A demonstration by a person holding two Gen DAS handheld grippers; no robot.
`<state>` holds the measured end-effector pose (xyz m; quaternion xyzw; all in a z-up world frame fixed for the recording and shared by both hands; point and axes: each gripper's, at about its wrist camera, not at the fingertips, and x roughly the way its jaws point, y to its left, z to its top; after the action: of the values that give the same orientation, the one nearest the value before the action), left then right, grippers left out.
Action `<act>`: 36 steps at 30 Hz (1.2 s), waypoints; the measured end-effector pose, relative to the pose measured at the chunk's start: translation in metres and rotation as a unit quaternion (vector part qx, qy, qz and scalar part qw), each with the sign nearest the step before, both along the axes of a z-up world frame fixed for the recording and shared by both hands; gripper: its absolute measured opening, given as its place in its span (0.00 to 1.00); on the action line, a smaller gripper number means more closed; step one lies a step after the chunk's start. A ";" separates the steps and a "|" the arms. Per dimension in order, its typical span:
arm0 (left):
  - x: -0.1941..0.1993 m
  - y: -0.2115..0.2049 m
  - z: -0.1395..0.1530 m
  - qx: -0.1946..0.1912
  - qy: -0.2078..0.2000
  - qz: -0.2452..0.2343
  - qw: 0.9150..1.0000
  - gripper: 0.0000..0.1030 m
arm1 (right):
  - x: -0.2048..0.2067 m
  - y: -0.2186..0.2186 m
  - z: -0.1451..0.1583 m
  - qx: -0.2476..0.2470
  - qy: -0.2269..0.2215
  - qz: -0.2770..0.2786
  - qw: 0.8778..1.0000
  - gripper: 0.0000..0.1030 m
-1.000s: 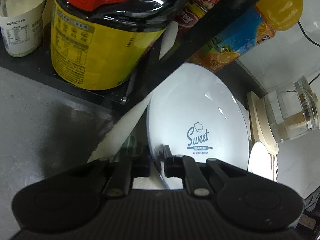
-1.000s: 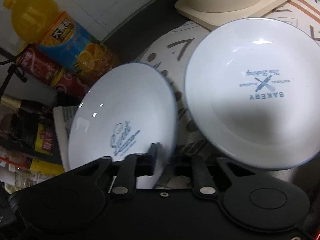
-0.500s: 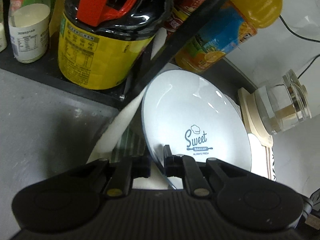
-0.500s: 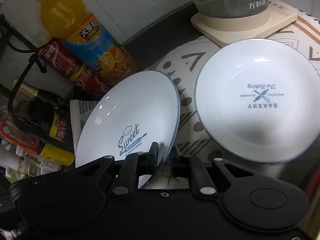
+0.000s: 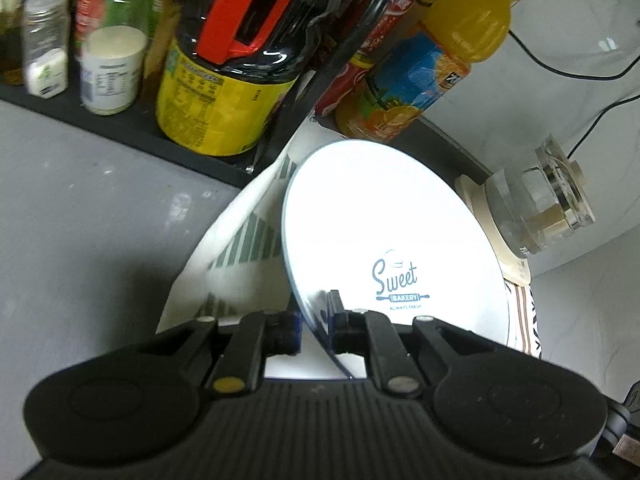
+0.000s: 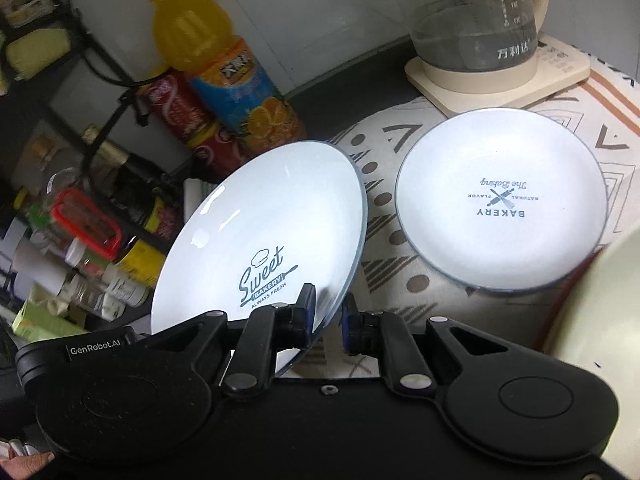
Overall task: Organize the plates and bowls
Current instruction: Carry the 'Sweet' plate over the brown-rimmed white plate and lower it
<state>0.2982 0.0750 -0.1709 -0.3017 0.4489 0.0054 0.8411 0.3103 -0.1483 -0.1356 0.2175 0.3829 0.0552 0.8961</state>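
Observation:
Both grippers grip the near rim of one white "Sweet Bakery" plate (image 5: 384,240), which is lifted and tilted above the patterned mat. My left gripper (image 5: 314,318) is shut on its rim. My right gripper (image 6: 326,314) is shut on the same plate (image 6: 260,240). A second white "Bakery" plate (image 6: 500,200) lies flat on the mat (image 6: 384,208) to the right. A cream bowl edge (image 6: 600,320) shows at the far right.
A black rack with jars and a yellow-labelled jug (image 5: 224,100) stands behind left. An orange juice bottle (image 6: 224,80) and red bottles stand at the back. A glass kettle (image 6: 480,20) on a cream base sits back right.
The Sweet Bakery plate has been raised and drawn back from the rack and bottles, with both grippers still shut on its rim. The second plate has not moved.

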 end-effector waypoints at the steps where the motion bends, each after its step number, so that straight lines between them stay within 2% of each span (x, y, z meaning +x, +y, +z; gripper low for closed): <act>1: -0.006 -0.002 0.002 0.002 -0.001 0.003 1.000 0.10 | -0.005 0.000 0.002 -0.002 -0.003 0.005 1.000 0.12; 12: -0.068 -0.011 0.011 0.018 0.004 0.035 0.999 0.10 | -0.050 0.003 0.002 -0.015 -0.013 0.054 0.998 0.13; 22: -0.113 -0.018 0.005 0.025 0.022 0.053 0.998 0.10 | -0.087 0.008 -0.009 -0.032 -0.006 0.087 0.996 0.13; 36: -0.142 -0.020 -0.010 0.022 0.052 0.062 0.996 0.12 | -0.110 0.014 -0.024 -0.054 0.010 0.107 0.993 0.13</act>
<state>0.1566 0.0553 -0.1813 -0.3093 0.4726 0.0830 0.8210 0.2002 -0.1340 -0.1601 0.1276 0.4152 0.1279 0.8916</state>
